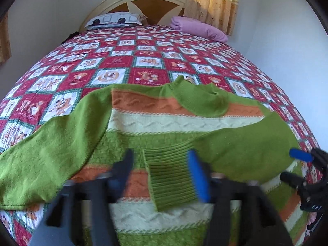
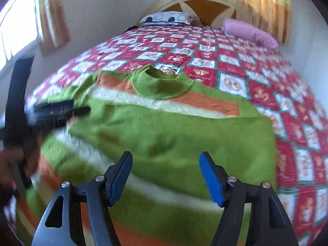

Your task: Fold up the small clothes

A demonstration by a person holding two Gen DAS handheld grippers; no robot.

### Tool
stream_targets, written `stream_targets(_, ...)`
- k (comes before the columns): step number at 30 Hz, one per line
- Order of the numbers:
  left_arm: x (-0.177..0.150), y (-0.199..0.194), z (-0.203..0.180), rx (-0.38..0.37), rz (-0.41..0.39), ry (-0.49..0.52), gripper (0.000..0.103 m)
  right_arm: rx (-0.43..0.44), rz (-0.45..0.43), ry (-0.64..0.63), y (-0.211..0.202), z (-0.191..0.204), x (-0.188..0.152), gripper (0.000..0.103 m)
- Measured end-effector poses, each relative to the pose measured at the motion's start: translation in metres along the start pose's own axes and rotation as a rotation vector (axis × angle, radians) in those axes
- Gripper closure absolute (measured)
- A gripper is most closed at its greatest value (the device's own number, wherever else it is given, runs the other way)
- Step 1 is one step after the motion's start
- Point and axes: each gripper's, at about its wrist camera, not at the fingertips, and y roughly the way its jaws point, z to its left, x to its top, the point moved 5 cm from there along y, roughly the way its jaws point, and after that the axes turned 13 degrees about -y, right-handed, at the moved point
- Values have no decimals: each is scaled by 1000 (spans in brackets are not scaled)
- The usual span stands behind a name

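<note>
A small green sweater (image 1: 155,127) with orange and cream stripes lies flat on the bed, collar away from me. Its right sleeve is folded across the chest, and the ribbed cuff (image 1: 170,178) lies between the fingers of my left gripper (image 1: 162,164), which is open and empty. The left sleeve (image 1: 47,143) lies spread out to the left. My right gripper (image 2: 165,164) is open and empty above the folded green sleeve (image 2: 184,139); it also shows at the right edge of the left wrist view (image 1: 295,166). The left gripper (image 2: 61,110) appears blurred at the left of the right wrist view.
The bed has a red and white patchwork quilt (image 1: 143,61). A patterned pillow (image 1: 114,19) and a folded pink cloth (image 1: 198,27) lie by the headboard (image 1: 143,2). Curtains (image 1: 213,0) hang behind, and white walls flank the bed.
</note>
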Motion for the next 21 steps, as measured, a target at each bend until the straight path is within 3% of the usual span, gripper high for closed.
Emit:
stream_targets(3,-10,12,-8,37,33,48,28,72,83,44,20,3,-17,35)
stream_targets(5,-20,22,-5,96,72,86,28,58,82,-12,8,16,-29,34)
stream_targets(9,-27,19,2,86,83,97,21,36,98,-76,-5,23,-48,34)
stream_targets(12,-26,18,3,83,79,84,21,38,76,-56,-13,19,-40,34)
stream_targets(15,-26,7,6,81,61,46,21,33,-10,-46,-27,21,-17,34)
stream_targets(21,-18,-33,43,99,-5,-19,18,94,-3,-143,10,55,9,34)
